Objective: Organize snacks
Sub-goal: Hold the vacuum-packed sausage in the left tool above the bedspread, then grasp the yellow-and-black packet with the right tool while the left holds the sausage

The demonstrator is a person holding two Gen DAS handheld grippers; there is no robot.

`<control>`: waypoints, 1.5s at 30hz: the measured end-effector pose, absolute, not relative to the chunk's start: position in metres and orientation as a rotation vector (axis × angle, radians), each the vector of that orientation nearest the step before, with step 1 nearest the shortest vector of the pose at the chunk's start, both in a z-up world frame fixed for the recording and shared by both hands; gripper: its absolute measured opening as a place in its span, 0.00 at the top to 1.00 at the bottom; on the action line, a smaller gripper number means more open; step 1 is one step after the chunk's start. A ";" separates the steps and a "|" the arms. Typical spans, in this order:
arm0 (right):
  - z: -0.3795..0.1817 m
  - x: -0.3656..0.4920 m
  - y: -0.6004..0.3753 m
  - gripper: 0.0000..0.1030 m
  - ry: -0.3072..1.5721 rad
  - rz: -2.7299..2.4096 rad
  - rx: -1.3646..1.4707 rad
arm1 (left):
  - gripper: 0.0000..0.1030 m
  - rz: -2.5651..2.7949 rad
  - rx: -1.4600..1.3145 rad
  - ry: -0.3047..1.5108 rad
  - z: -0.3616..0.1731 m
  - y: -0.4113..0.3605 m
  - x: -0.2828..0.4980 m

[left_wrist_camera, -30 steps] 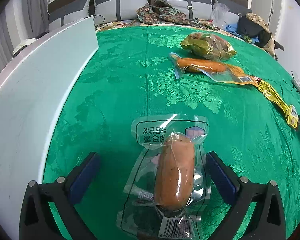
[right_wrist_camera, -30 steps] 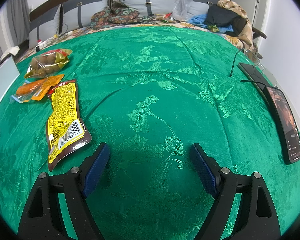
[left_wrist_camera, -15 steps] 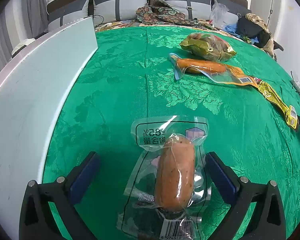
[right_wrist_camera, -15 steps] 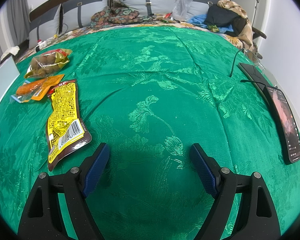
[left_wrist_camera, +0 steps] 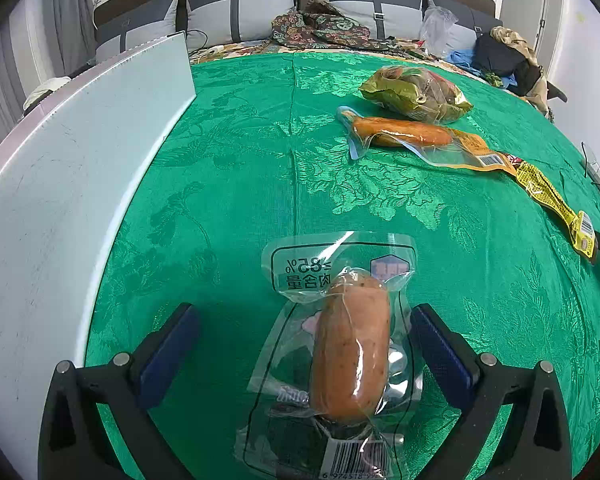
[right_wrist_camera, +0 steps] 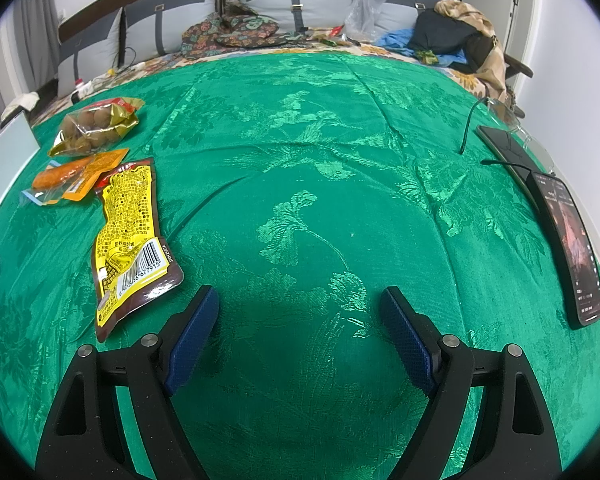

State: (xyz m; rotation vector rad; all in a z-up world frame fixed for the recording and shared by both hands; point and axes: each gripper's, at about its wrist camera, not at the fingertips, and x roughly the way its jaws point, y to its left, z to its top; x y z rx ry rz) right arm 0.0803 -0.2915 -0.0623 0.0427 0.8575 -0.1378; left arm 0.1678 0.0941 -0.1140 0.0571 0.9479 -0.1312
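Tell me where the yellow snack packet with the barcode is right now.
In the right wrist view the yellow snack packet lies flat on the green cloth, left of and ahead of the open right claw, its far end by the orange sausage pack.

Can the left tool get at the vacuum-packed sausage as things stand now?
Probably yes. The left tool is open, and the vacuum-packed sausage lies between its fingers on the green cloth, with nothing covering it.

Bright, even light; sharp focus; fisheye-warped edges
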 end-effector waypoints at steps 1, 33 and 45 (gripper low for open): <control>-0.062 0.080 -0.291 0.17 0.857 -0.138 0.043 | 0.00 -0.131 0.057 0.948 -0.114 0.094 0.168; -0.042 0.087 -0.296 0.18 0.914 -0.072 0.074 | 0.00 -0.185 0.106 1.104 -0.110 0.093 0.185; -0.053 0.175 -0.189 0.37 1.170 0.133 -0.123 | 0.51 -0.257 0.071 1.093 -0.098 0.096 0.164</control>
